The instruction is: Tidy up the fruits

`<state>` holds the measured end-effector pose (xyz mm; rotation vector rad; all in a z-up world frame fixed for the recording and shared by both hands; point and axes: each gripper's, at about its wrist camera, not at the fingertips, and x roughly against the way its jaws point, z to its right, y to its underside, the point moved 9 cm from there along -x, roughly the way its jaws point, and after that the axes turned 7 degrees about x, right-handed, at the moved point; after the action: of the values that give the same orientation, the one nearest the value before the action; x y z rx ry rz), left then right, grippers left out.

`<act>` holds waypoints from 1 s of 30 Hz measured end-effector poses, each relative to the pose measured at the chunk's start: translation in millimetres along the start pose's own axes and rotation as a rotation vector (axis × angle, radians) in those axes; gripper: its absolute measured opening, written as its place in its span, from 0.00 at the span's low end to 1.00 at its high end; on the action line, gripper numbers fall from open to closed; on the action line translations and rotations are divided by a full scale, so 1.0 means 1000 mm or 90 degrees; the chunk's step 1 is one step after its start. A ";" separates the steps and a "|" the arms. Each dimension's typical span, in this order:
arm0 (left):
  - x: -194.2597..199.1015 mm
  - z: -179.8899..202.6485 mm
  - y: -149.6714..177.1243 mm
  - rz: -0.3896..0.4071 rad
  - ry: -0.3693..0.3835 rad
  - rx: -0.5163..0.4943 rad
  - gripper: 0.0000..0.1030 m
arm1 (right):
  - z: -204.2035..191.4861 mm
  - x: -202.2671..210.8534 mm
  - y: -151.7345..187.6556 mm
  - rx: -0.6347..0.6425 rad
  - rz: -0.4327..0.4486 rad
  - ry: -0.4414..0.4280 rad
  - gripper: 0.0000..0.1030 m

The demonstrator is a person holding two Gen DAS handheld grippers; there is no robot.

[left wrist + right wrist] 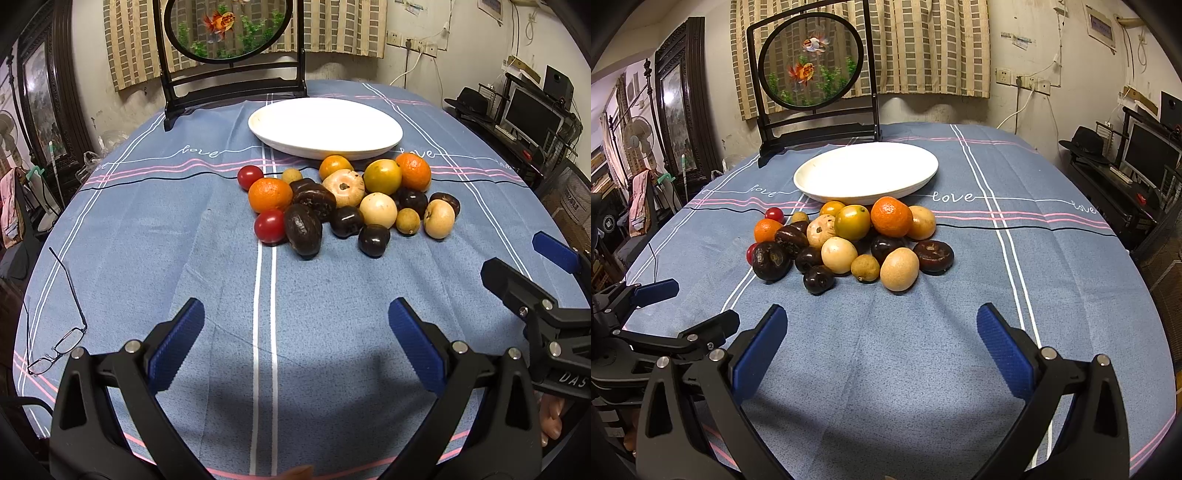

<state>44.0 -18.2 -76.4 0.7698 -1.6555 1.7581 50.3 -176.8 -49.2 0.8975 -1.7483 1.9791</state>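
Note:
A heap of mixed fruit (347, 201) (849, 243) lies on the blue cloth: oranges (270, 195), red tomatoes (269, 226), dark purple fruits (303, 229), pale round ones (378, 209) and a yellow-green one (382, 176). Just behind the heap stands an empty white plate (288, 114) (820, 173). My left gripper (295, 343) is open, well short of the heap, nothing between its blue pads. My right gripper (882, 347) is open too, nearer than the fruit. Each gripper shows at the other view's edge.
A pair of glasses (59, 332) lies on the cloth at the near left. A black framed fish screen (229, 55) (812, 85) stands behind the plate. The round table's edges drop off to cluttered furniture on both sides. A hand (552, 421) shows at lower right.

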 end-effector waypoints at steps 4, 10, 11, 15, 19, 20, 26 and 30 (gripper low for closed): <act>-0.001 -0.001 0.000 -0.005 0.001 -0.003 0.98 | -0.005 0.001 0.001 0.000 -0.002 -0.016 0.99; -0.006 -0.019 -0.005 -0.003 0.027 0.028 0.98 | -0.008 -0.008 0.010 -0.008 -0.026 -0.079 0.99; -0.007 -0.020 -0.006 -0.003 0.031 0.025 0.98 | -0.005 -0.008 0.011 -0.009 -0.027 -0.086 0.99; -0.014 -0.021 -0.011 -0.001 0.044 -0.008 0.98 | 0.005 -0.013 0.015 -0.024 -0.037 -0.119 0.99; -0.031 -0.027 -0.021 -0.020 0.045 -0.015 0.98 | 0.008 -0.020 0.011 -0.041 -0.063 -0.156 0.99; -0.035 -0.028 -0.025 -0.023 0.045 -0.014 0.98 | 0.010 -0.022 0.009 -0.040 -0.065 -0.155 0.99; -0.057 -0.029 -0.041 -0.046 0.051 -0.003 0.98 | 0.012 -0.029 -0.009 -0.031 -0.048 -0.164 0.99; -0.061 -0.014 -0.045 -0.054 0.102 0.007 0.85 | 0.013 -0.037 -0.016 -0.051 -0.031 -0.186 0.99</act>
<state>117.5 -4.7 -94.4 0.6751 -1.4865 1.7245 90.9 -181.3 -60.8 1.2405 -1.9239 1.8052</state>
